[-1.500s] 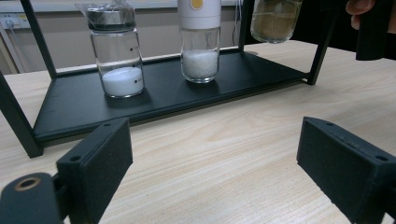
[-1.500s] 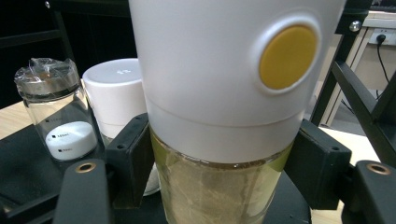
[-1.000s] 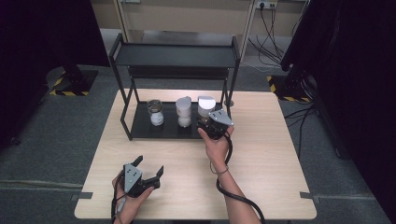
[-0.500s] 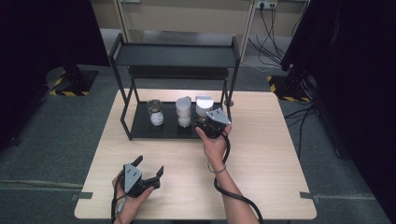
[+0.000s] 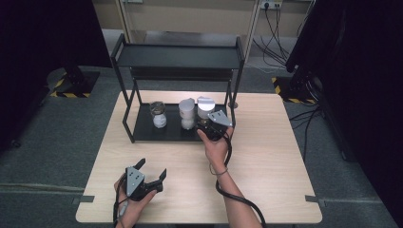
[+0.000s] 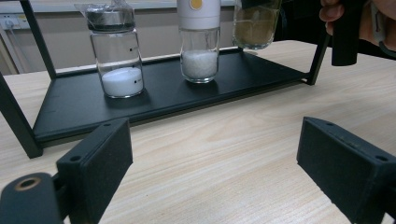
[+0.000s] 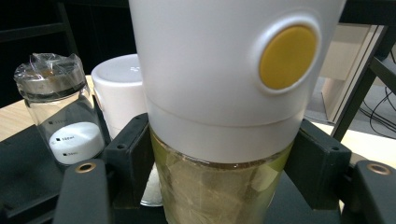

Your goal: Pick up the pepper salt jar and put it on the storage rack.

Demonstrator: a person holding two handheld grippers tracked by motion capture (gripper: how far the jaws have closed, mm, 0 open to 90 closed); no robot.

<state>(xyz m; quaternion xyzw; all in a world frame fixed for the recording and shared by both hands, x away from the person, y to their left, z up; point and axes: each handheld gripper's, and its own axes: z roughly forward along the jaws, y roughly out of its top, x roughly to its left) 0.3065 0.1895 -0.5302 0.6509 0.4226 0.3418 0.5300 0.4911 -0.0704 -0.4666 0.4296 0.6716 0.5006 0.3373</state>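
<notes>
Grey carpet and dark curtains surround a pale wooden table (image 5: 266, 190), and a black metal two-tier rack (image 5: 178, 56) stands at its far edge, nearer the left corner. From the table's near left corner, the left claw (image 5: 151, 171) rests low over the wood with its jaws spread wide and nothing between them. On the rack's lower shelf (image 6: 154, 100), left to right, stand a clear glass jar with a plastic-wrapped metal cap and white powder (image 6: 116, 56), then a white-capped glass jar of white grains (image 6: 199, 46). At the shelf's right end the right claw (image 7: 219, 182) is pinching a clear glass jar of dried leaves with a white cap and yellow button (image 7: 224, 93), pads pressed on the glass just under the cap. I'd say it looks lifted slightly off the shelf. To do this well, I would keep the jar upright, keep it from knocking the neighbouring jar, and mind the rack's right front post (image 6: 319, 56) and the top shelf.
</notes>
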